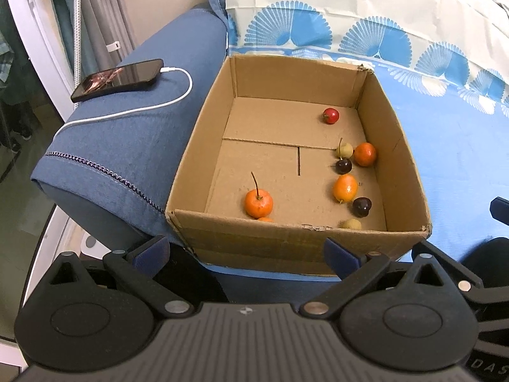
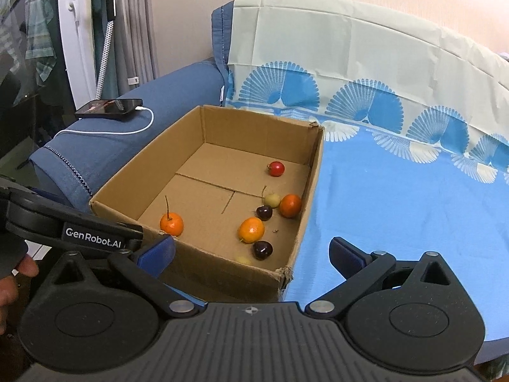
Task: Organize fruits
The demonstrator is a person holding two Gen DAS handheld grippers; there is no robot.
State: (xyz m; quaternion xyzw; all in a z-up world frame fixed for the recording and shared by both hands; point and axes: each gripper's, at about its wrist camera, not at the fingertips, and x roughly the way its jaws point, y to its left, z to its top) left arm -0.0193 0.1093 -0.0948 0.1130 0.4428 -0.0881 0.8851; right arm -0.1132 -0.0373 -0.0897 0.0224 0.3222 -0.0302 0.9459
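An open cardboard box (image 1: 400, 172) (image 2: 315, 172) sits on the blue sheet and holds several small fruits. Among them are an orange fruit with a long stem (image 1: 258, 203) (image 2: 171, 223), an oval orange one (image 1: 345, 187) (image 2: 251, 229), a red one (image 1: 331, 115) (image 2: 276, 168), two dark cherries (image 1: 361, 206) (image 2: 262, 250) and a pale yellow one (image 1: 345, 150) (image 2: 272, 200). My left gripper (image 1: 246, 253) hangs open in front of the box's near wall, holding nothing. My right gripper (image 2: 251, 253) is open too, at the box's near right corner, and holds nothing.
A phone (image 1: 117, 79) (image 2: 109, 108) on a white charging cable (image 1: 187, 79) lies on the blue sofa arm (image 1: 127, 146) left of the box. The blue patterned sheet (image 2: 397, 197) spreads to the right. A person's hand (image 2: 12, 283) holds the left gripper body (image 2: 73, 227).
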